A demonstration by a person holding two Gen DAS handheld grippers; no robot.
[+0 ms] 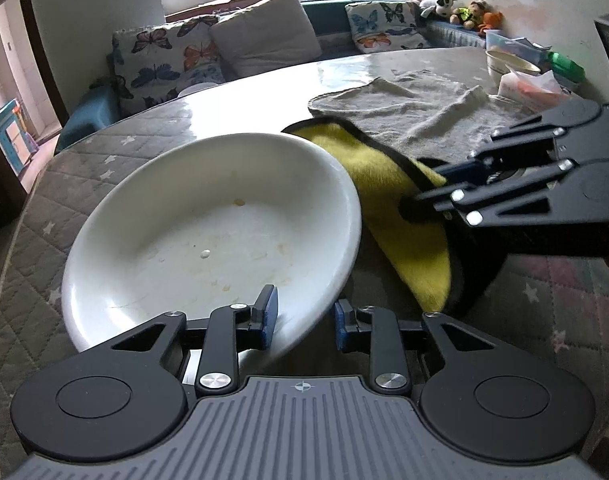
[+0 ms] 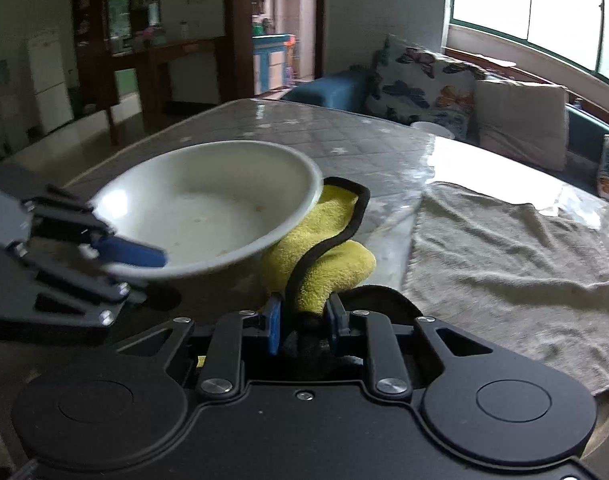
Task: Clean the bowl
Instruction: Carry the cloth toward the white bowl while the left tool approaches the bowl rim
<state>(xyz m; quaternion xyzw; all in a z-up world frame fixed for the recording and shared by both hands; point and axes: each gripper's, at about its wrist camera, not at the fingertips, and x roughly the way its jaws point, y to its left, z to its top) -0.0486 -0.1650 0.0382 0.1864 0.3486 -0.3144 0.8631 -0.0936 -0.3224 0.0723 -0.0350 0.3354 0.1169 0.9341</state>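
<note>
The bowl [image 1: 212,236], white and shallow, fills the centre-left of my left wrist view, tilted up off the quilted table [image 1: 116,148] with its near rim between the pads of my left gripper [image 1: 306,322]. The pads straddle the rim with a visible gap on the outer side, so I cannot tell how firmly they bite. Brownish specks and smears dot the bowl's inside, so it is not clean now. My right gripper [image 2: 302,322], low in the middle of the right wrist view, is clenched on the yellow cloth [image 2: 324,240], which touches the bowl's outer wall on its right side. A grey towel [image 2: 504,264] lies spread at the right. I judge the wiping step is in hand. Next I need to bring the cloth over the rim onto the stained floor while the left steadies the tilt.
</note>
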